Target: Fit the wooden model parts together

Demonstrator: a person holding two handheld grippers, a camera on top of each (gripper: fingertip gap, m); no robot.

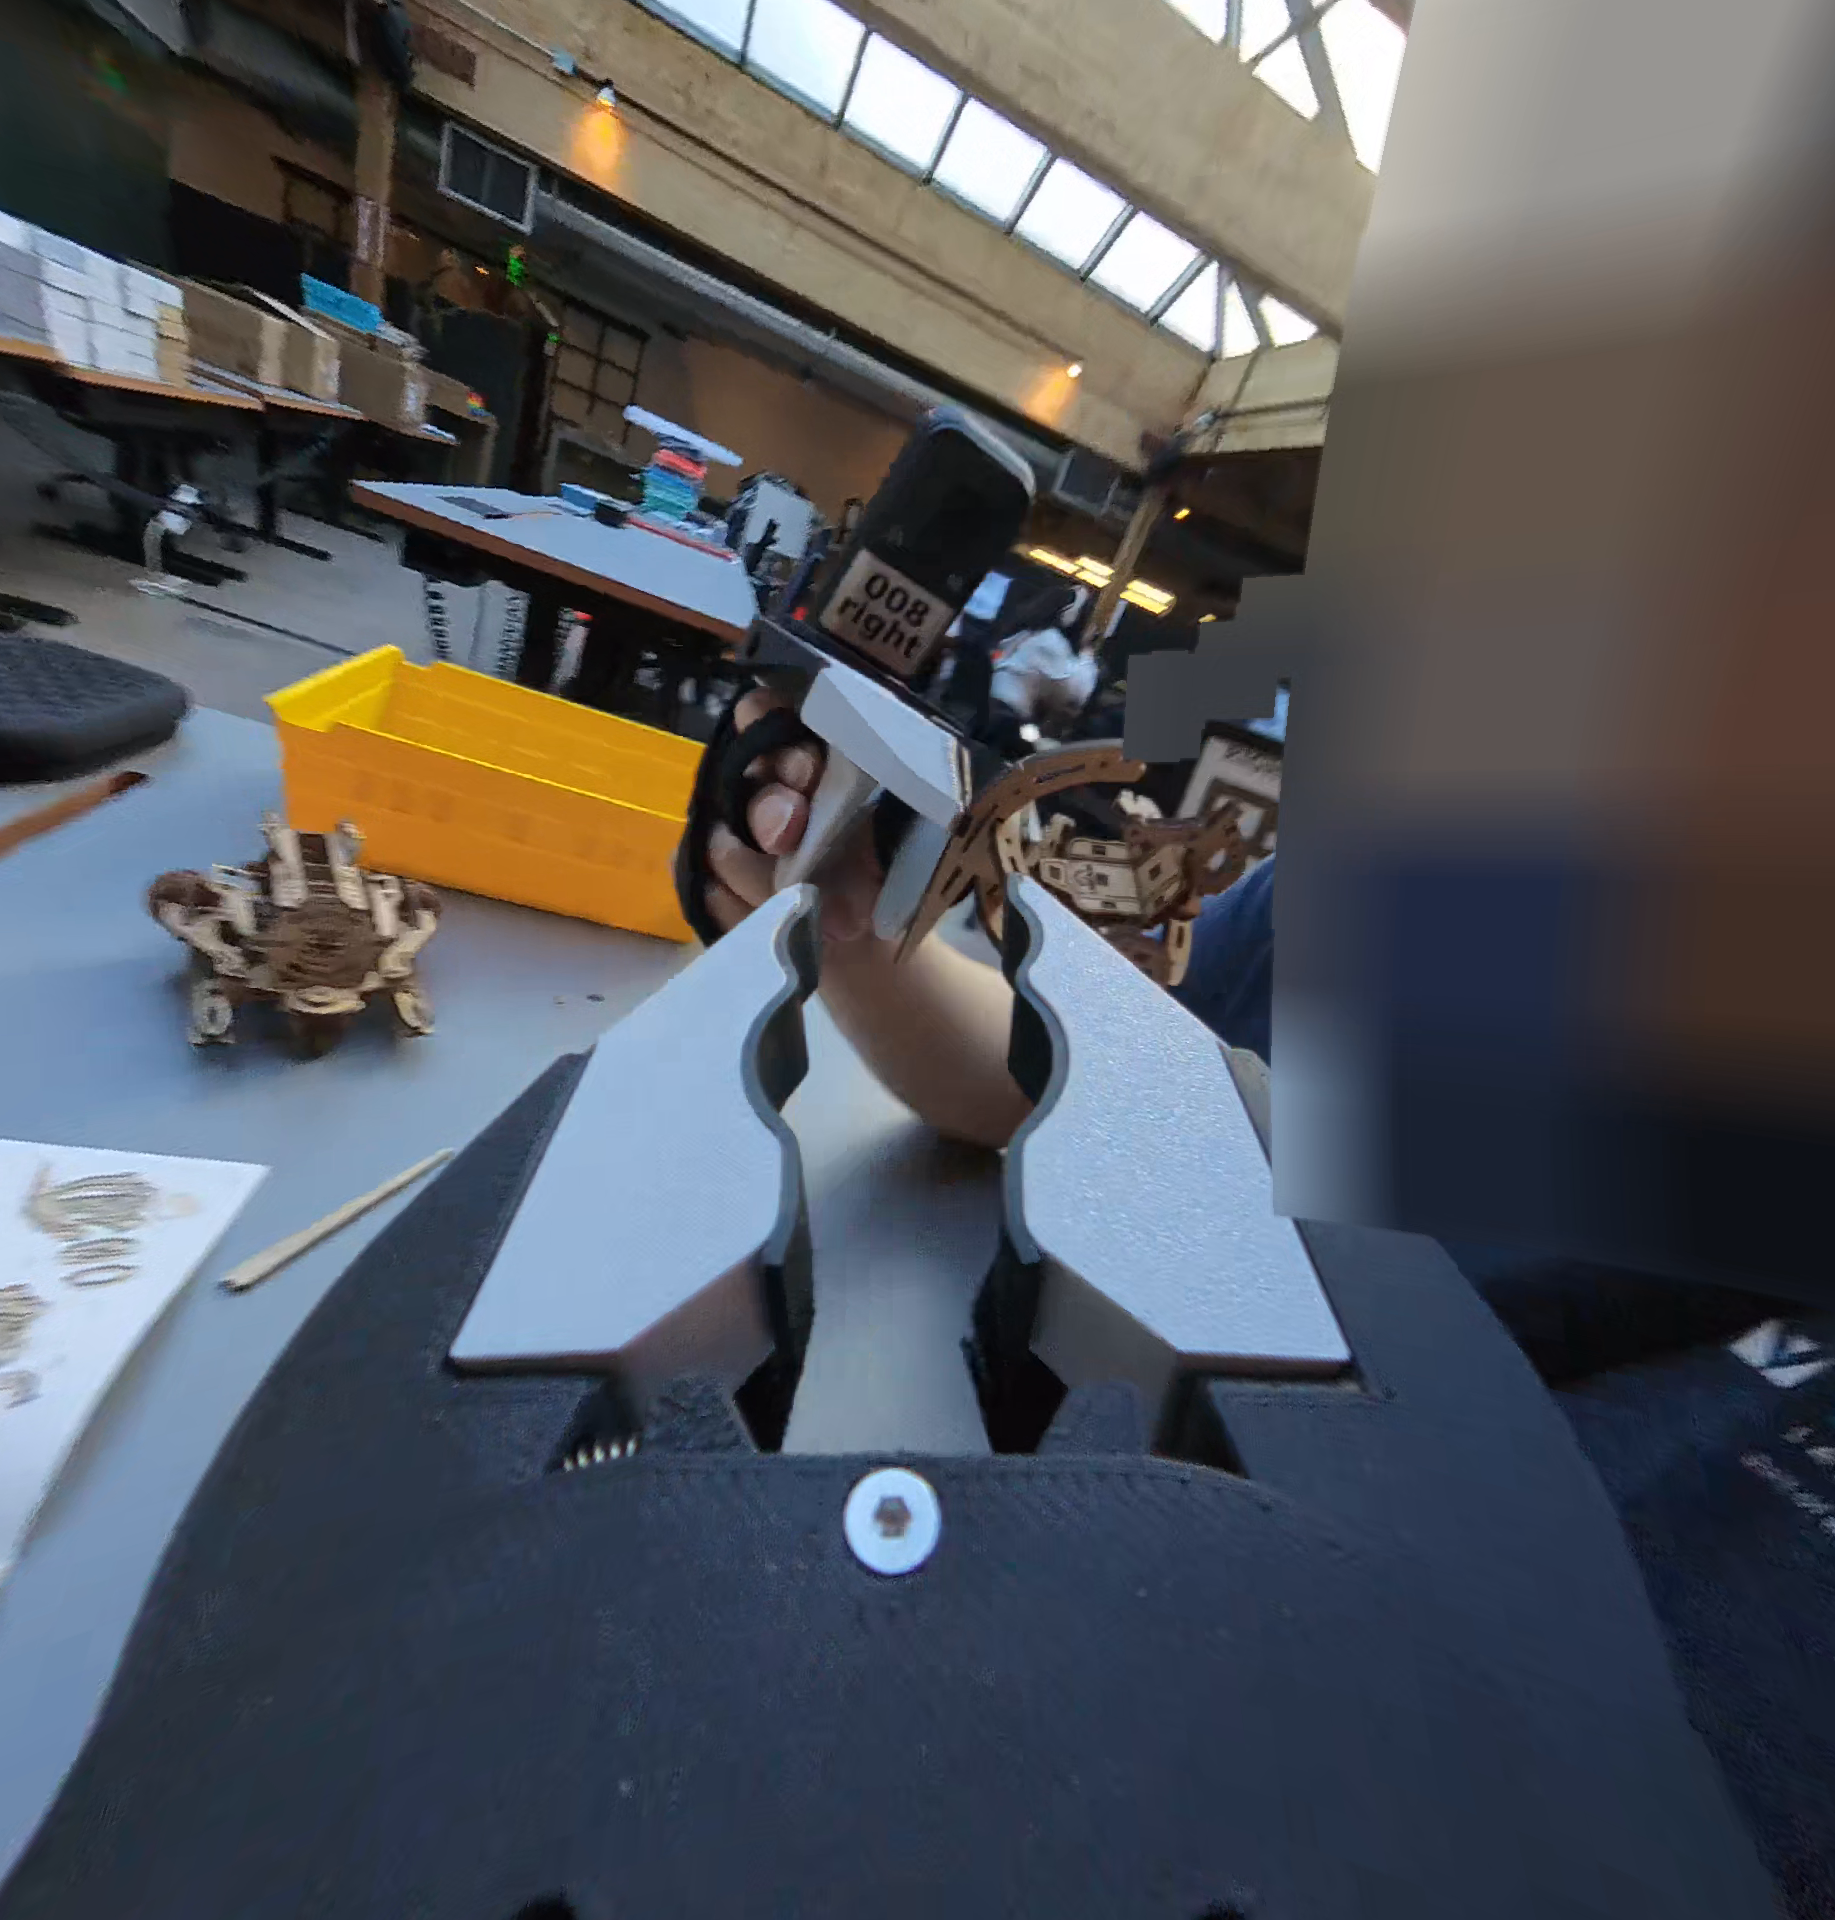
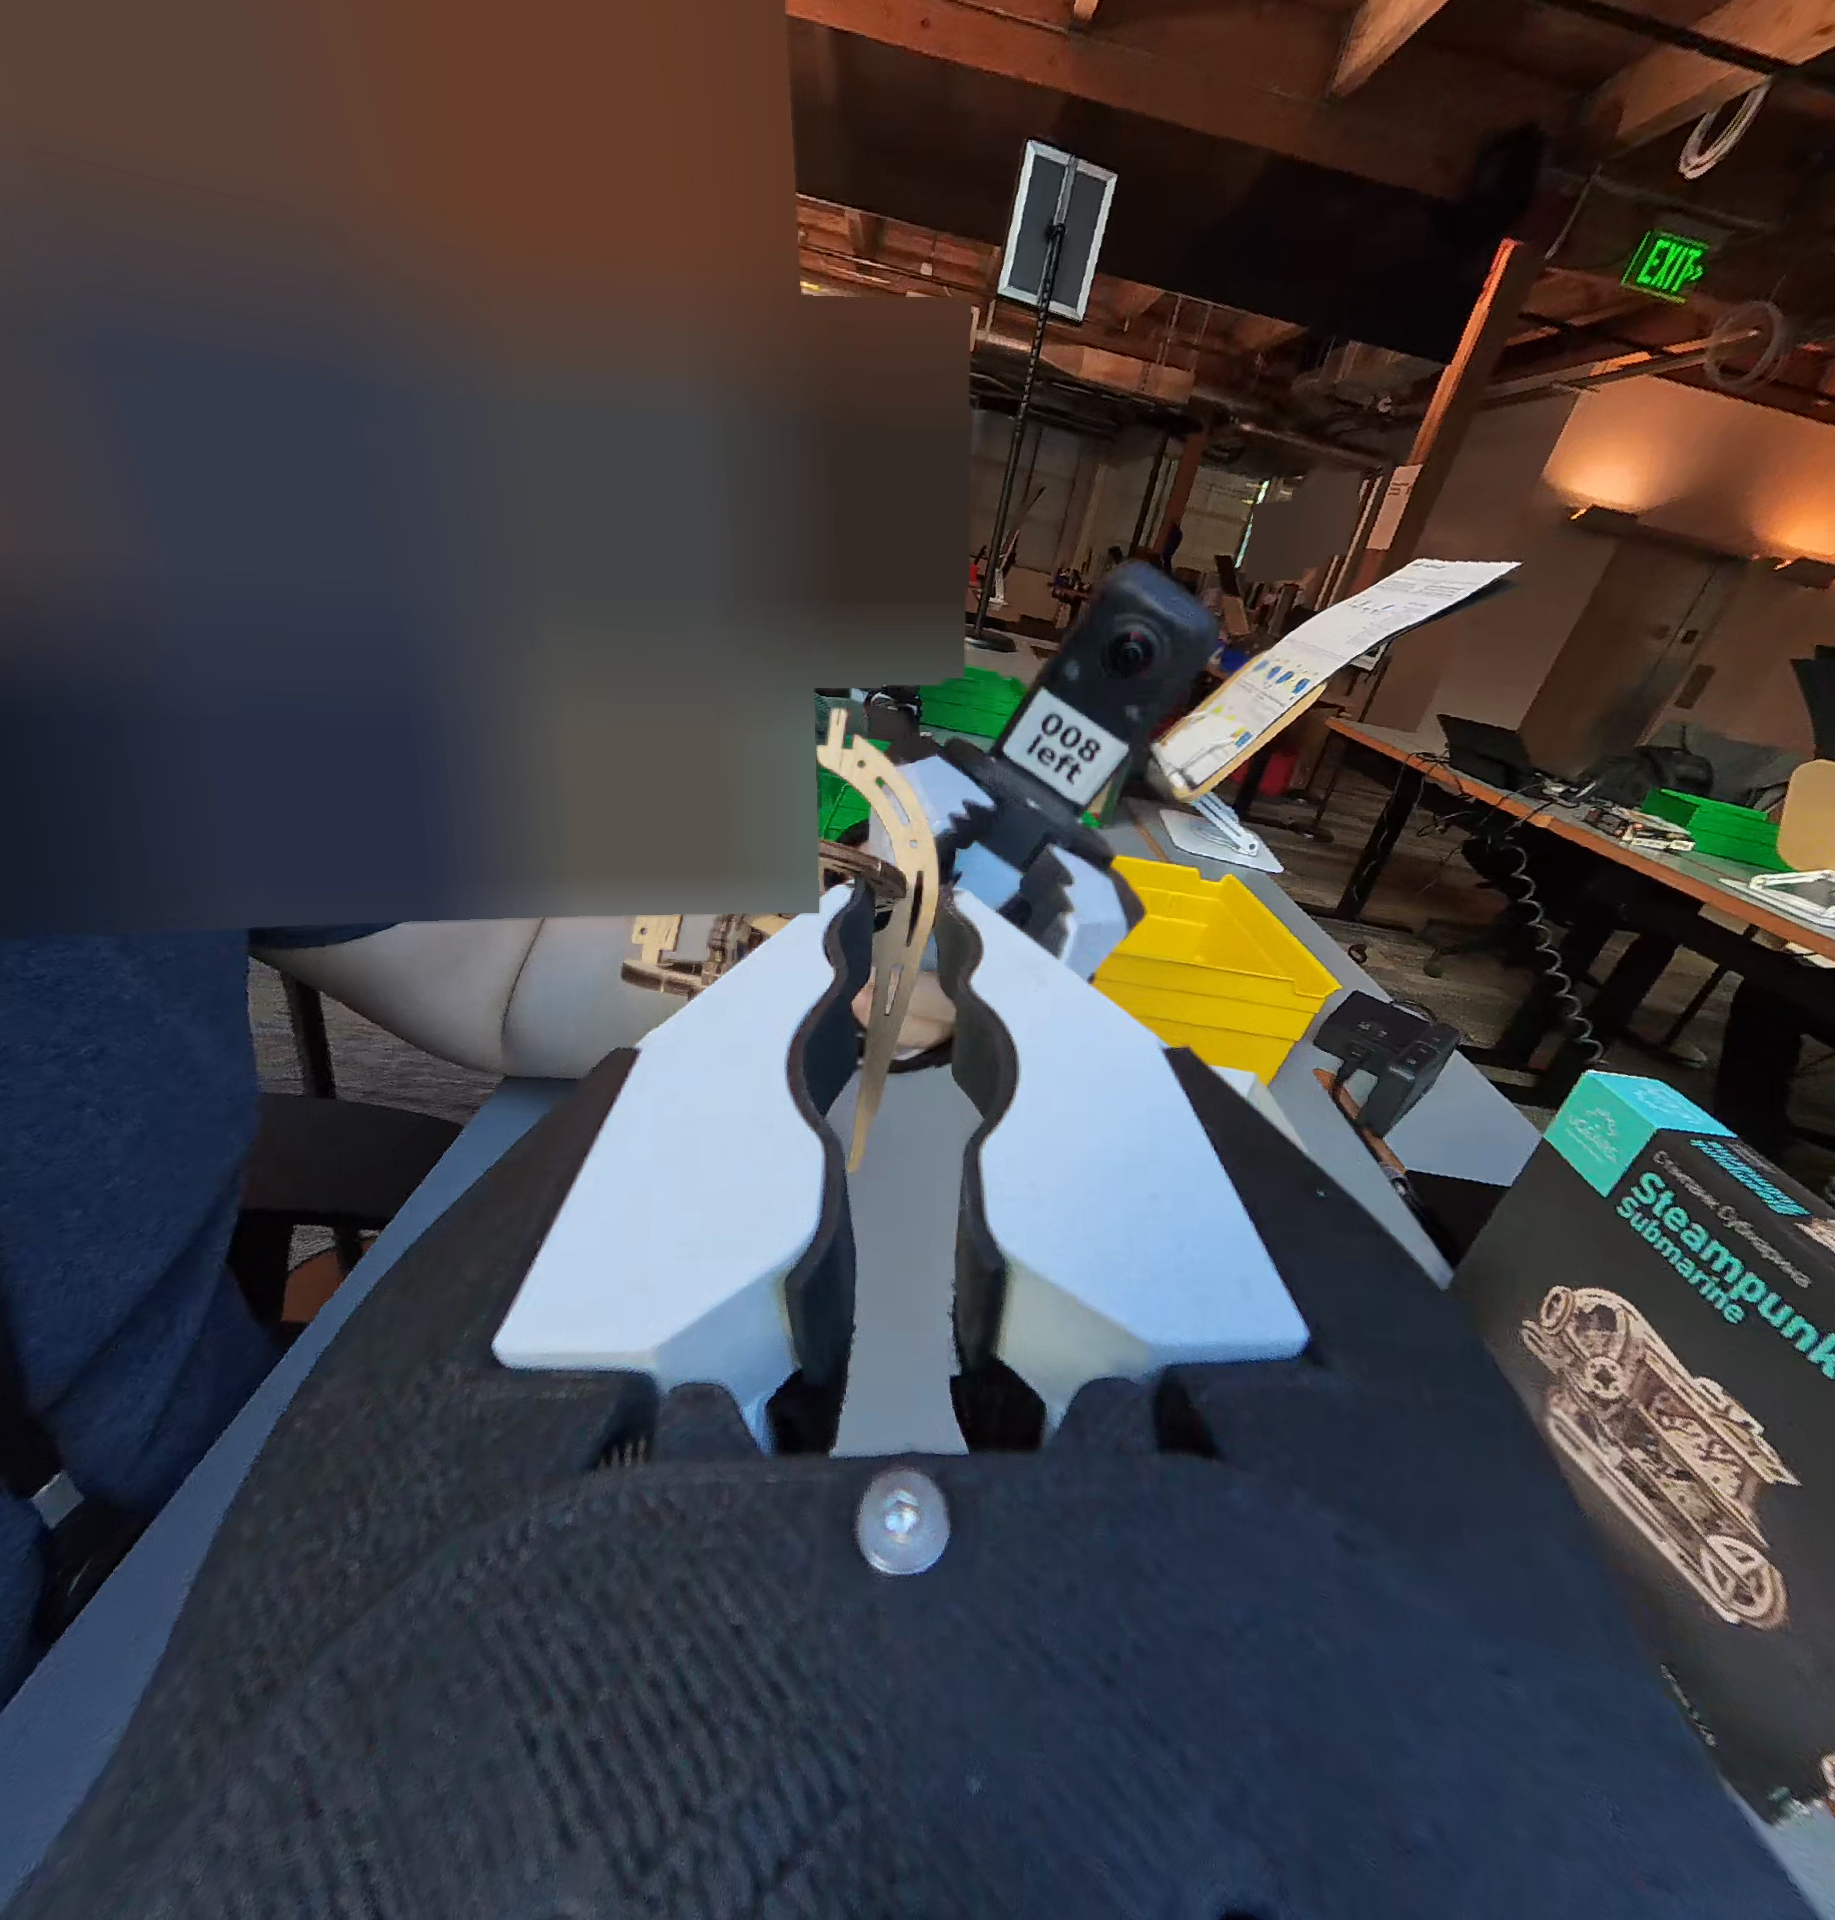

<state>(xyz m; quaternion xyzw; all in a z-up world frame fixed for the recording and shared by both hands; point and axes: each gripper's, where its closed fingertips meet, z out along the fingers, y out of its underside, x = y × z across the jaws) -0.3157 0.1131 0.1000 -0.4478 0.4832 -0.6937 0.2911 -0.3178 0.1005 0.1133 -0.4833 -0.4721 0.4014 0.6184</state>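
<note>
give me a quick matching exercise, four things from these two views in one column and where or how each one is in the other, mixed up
Things:
1. curved wooden piece
2. yellow bin
3. wooden model
4. left gripper

Places or states:
A. standing on the grey table, near the bin
B. open, nothing between its fingers
C. held between the right gripper's fingers
D. on the table, its open side up, behind the wooden model

Pairs: 1-C, 2-D, 3-A, 4-B
</note>
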